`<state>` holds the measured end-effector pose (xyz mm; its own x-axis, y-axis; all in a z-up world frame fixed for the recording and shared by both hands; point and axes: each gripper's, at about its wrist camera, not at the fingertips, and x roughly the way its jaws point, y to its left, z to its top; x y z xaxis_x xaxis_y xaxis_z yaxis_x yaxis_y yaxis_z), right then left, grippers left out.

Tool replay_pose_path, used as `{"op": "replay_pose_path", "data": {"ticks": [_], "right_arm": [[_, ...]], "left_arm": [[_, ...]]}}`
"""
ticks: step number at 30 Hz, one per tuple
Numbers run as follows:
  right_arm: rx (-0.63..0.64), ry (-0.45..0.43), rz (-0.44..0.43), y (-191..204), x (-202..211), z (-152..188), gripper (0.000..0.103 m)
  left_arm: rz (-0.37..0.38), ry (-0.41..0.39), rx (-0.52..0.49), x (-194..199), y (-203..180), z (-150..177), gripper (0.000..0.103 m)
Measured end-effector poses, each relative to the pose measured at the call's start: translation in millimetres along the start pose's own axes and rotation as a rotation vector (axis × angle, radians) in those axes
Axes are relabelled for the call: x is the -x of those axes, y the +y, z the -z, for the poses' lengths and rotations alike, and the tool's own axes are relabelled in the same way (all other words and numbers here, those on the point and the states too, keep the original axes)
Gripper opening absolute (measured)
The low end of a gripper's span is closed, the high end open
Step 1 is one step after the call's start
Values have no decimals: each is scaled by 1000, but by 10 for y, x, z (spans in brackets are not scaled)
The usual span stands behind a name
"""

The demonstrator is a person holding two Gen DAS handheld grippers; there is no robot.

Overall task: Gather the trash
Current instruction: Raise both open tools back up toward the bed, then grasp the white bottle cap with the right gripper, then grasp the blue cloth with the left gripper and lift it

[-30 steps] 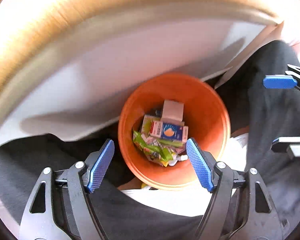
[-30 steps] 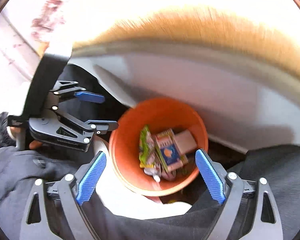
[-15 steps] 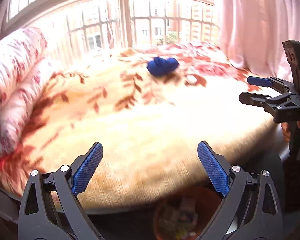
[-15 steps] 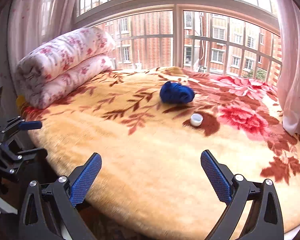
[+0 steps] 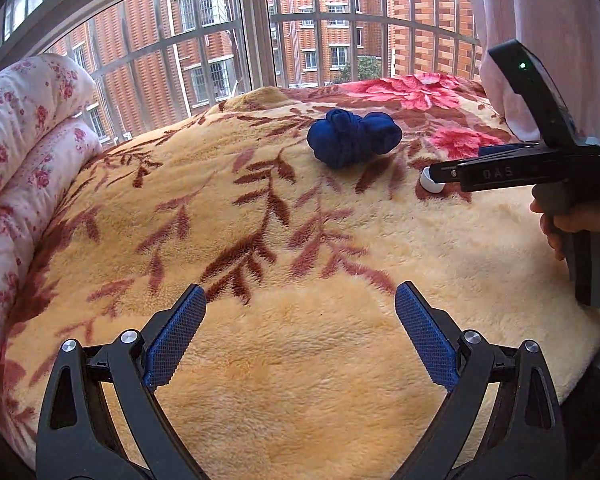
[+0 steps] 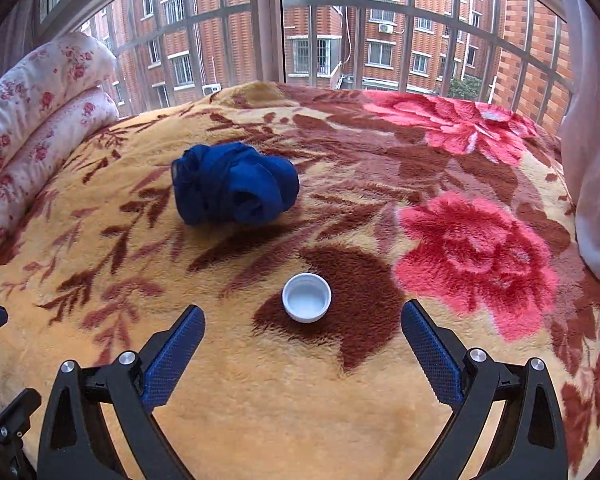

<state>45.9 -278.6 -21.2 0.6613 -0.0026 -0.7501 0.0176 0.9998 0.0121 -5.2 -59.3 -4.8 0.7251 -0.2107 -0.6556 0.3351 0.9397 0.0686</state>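
Observation:
A white bottle cap (image 6: 306, 298) lies open side up on the flowered plush blanket (image 6: 260, 400) of a bed. My right gripper (image 6: 303, 310) hovers over the blanket with the cap just ahead of and between its blue pads. Its jaws are wide and closing, and the pads touch nothing. In the left wrist view the right gripper (image 5: 460, 162) reaches in from the right, hiding part of the cap (image 5: 430, 185). My left gripper (image 5: 300, 292) stands open and empty above bare blanket (image 5: 300, 380) near the bed's front. A knotted dark blue bundle (image 6: 234, 182) (image 5: 352, 140) rests behind the cap.
A folded flowered quilt (image 5: 16, 152) is stacked along the bed's left side. A barred window (image 6: 268, 20) runs behind the bed, and a pale curtain (image 6: 596, 160) hangs at the right. A hand (image 5: 572, 220) grips the right gripper's handle.
Both grippers have swung up from over an orange bin of wrappers to the bed. The bin has left view. The right gripper has closed in on the white cap.

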Motion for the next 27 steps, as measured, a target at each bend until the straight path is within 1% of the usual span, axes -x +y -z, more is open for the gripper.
{"op": "replay_pose_path", "data": {"ticks": [2,4,6,8,11,12,14,20,23,27], "right_arm": [[8,41,8,-22,-172,-52,89],[7,76,7,-41,-305,-85,73],[2,110,3,-54,-413,-92,64],[-4,138,8,-59,-499,-82,62],[1,139,11,-36,-533,-65,54],[1,137,6,-32,-535,-69,48],[-4,126,4,-32,-525,-78,31],[-51,108,-48,-107,-436,-64,31],[-79,66,-82,-181,-216,-29,31],[-104,4,-127,-293,171,103,31]], "left_arm": [[9,5,5,-49,2,-2,93],[8,7,2,-80,-8,4,93],[10,13,-3,-107,-19,13,93],[15,24,-3,-128,-21,17,93],[25,32,8,-147,-9,8,93],[26,34,11,-147,-7,-1,93],[27,40,16,-155,-8,-31,93],[15,53,21,-217,-54,-231,93],[26,58,-1,-326,-132,-433,93],[59,63,-43,-578,-280,-825,93]]}}
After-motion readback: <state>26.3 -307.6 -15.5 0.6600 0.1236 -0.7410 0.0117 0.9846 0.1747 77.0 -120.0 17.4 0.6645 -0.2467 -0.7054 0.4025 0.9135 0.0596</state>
